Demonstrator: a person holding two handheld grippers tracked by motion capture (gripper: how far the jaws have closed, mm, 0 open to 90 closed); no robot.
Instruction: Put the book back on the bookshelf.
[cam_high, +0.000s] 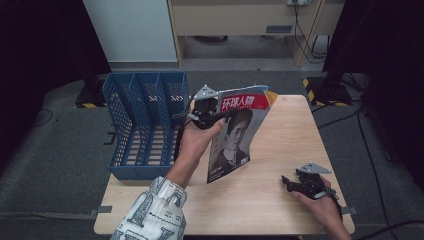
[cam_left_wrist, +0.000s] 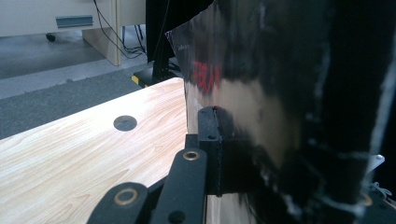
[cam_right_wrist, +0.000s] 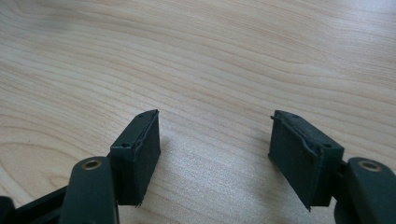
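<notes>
Pale wood counter: a light-grained rectangular top, bare around the right hand, which leaves room to stand or lay the magazine down.
Blue rack: a perforated blue plastic file holder with upright dividers, lying at the counter's left edge just beside the left hand; its slots look like the likely home for the magazine, so the work seems not yet finished.
Glossy magazine: red-banner cover with a portrait, held upright and tilted over the counter's middle, lower corner close to the wood; probably kept on edge so it can slide into a slot.
Left gripper: black fingers closed on the magazine's near edge; in the left gripper view one finger presses flat against the shiny cover.
Right gripper: resting low at the counter's near right, fingers spread wide with bare wood between them, holding nothing.
Hard to make out: the left gripper's far finger sits behind the cover; the cover is blurred and dark up close; whether the magazine's corner touches the counter is unclear.
</notes>
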